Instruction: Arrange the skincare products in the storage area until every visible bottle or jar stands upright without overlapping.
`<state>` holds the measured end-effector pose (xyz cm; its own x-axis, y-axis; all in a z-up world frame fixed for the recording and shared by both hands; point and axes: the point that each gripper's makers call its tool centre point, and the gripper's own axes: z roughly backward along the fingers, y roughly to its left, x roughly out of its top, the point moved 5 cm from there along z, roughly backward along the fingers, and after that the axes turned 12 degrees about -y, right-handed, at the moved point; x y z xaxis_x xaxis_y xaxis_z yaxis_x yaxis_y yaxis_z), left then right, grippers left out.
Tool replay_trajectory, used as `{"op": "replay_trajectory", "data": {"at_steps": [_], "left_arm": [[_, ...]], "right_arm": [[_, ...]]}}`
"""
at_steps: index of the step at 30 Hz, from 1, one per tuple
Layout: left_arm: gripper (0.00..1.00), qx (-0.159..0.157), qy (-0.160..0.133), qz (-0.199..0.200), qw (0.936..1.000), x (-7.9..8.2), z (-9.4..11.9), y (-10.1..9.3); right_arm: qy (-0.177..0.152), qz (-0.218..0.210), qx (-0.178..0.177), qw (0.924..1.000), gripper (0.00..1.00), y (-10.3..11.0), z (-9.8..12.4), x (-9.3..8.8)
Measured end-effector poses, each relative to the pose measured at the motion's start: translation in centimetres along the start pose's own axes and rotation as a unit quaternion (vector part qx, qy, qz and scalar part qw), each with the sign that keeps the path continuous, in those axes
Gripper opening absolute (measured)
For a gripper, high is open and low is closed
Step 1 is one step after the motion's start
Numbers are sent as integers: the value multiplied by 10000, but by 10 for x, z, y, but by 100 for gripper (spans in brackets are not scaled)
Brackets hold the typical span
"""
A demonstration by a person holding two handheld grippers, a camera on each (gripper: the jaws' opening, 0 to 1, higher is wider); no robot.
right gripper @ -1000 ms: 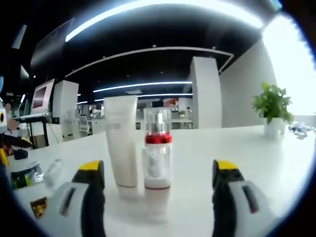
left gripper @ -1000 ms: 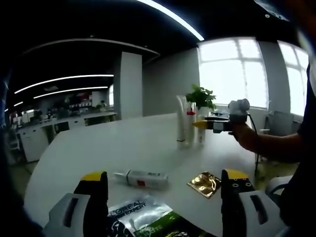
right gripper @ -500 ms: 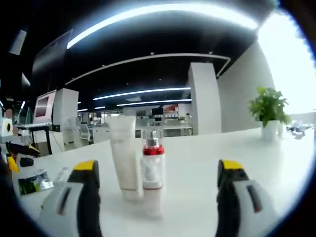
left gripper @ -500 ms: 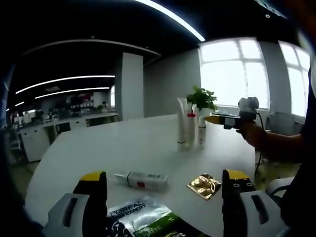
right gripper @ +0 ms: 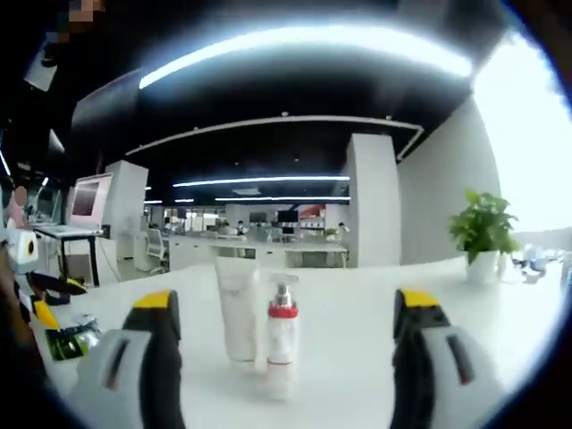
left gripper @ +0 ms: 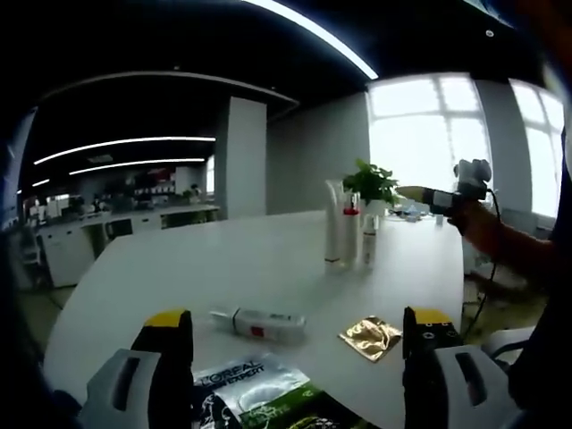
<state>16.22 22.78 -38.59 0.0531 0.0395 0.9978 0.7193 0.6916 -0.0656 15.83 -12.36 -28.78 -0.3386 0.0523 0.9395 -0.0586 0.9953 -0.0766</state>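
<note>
Your right gripper (right gripper: pixel 279 357) was wide open with nothing between its jaws, facing the two uprights: the white tube (right gripper: pixel 238 308) and the red-collared pump bottle (right gripper: pixel 281 332), standing just beside each other on the white table (right gripper: pixel 357 357). From the left gripper view there also looked to be a third small white bottle (left gripper: pixel 368 241) in that cluster, near the potted plant (left gripper: pixel 371 181) — too small to say more.

Your left gripper (left gripper: pixel 295 375) was also spread open and empty. Straight ahead of it lay the one product not standing — the white bottle on its side (left gripper: pixel 259 322), red mark showing. A gold sachet (left gripper: pixel 371 335) sat to its right, a green sachet (left gripper: pixel 259 398) just in front of the jaws.

My read: the lying bottle was the step in hand, and the left gripper was best placed for it. You needed to close across the body near its middle, not the cap end, so it wouldn't swing when lifted. Rotate it upright clear of both sachets, then set it down apart from the standing group — touching them risked tipping the pump bottle. Let go only once the base sat flat.
</note>
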Motion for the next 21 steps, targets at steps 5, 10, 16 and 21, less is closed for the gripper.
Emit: {"op": "replay_trajectory", "data": {"at_steps": [5, 10, 16, 21], "left_arm": [[100, 57, -71, 47, 9999, -1, 5, 1], [100, 83, -94, 80, 9999, -3, 8, 0], [100, 105, -45, 108, 9999, -7, 13, 2], [100, 129, -43, 114, 9998, -8, 15, 4]], "right_arm": [[-201, -71, 145, 9997, 100, 9, -3, 19], [-220, -44, 289, 9993, 100, 16, -8, 22], [-166, -43, 444, 9989, 98, 27, -8, 24], [-167, 190, 724, 9971, 95, 39, -11, 34]]}}
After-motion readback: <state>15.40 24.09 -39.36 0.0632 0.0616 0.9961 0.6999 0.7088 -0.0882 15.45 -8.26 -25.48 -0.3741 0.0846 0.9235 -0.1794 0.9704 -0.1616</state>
